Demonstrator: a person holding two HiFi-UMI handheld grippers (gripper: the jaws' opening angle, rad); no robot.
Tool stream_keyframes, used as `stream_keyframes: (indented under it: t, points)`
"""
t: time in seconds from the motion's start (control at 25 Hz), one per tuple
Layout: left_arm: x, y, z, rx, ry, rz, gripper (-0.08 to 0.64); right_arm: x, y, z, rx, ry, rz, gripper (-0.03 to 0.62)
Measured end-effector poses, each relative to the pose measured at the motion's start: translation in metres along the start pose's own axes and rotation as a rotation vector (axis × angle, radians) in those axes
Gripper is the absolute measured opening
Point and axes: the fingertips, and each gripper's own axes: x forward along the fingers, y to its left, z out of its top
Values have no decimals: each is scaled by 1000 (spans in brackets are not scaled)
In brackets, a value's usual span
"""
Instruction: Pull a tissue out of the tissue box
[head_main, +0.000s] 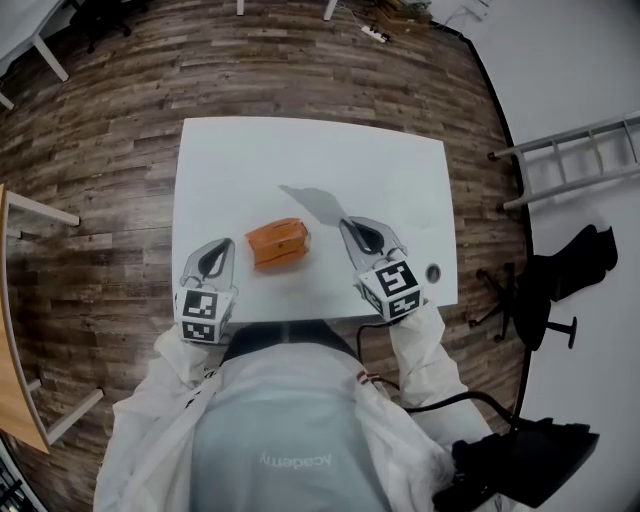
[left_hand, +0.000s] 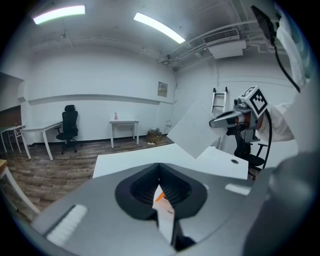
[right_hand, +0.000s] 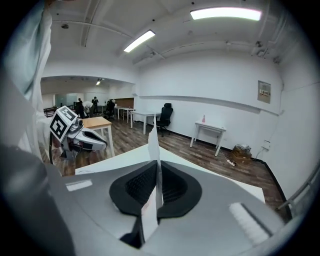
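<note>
Evidently the pull is all but finished: the right hand-held gripper has its jaws pressed together on a white tissue, pinching one edge so that the sheet stands flat and taut from the tips and hangs in the air above the white counter. Seen from the head view, that gripper sits at about 3 o'clock from the orange tissue box. The sheet reaches from its tips toward 10 o'clock and looks clear of the box top, which suggests it has come free. The box lies near the middle of the counter, toward the person's edge. The left hand-held gripper is at about 9 o'clock from the box, close beside it but not touching it. Its jaws are together and nothing shows pinched in them. It is probably kept there so that it could steady the light box if the tissue dragged on it.
</note>
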Motion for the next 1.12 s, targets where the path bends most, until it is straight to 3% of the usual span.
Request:
stream_keyframes:
  t: [0.2, 0.48, 1.12]
  points:
    - [-11, 3, 8, -3, -31, 23, 0, -8, -2, -3, 57, -49, -41, 5]
    - [-20, -1, 14, 23, -48, 54, 0, -15, 0, -6, 83, -87, -18, 5]
    - [-59, -67, 18, 91, -87, 96, 0, -74, 23, -25, 196, -208, 27, 3]
